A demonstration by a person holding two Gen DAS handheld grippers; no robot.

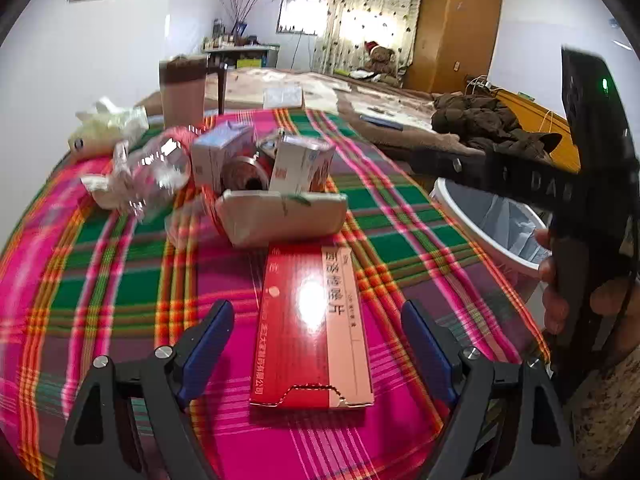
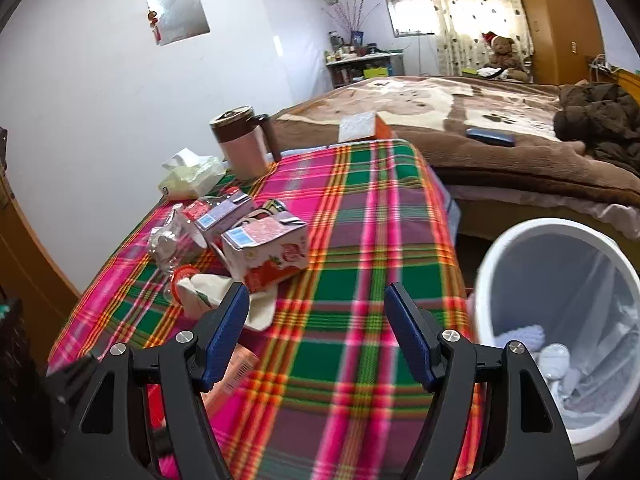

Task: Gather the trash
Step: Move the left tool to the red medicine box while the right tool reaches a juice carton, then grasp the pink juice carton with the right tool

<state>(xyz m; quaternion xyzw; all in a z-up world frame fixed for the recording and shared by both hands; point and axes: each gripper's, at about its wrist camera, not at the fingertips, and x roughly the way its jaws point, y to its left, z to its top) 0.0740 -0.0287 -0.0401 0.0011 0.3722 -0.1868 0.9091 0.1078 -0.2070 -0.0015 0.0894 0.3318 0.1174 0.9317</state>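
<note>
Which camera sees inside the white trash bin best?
The right wrist view: the white trash bin opens toward it, showing liner and trash inside. The left wrist view shows only part of its rim, behind the other gripper.

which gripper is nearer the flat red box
Left. The left gripper is open around the flat red box; the right gripper hangs over bare tablecloth beside it.
</note>
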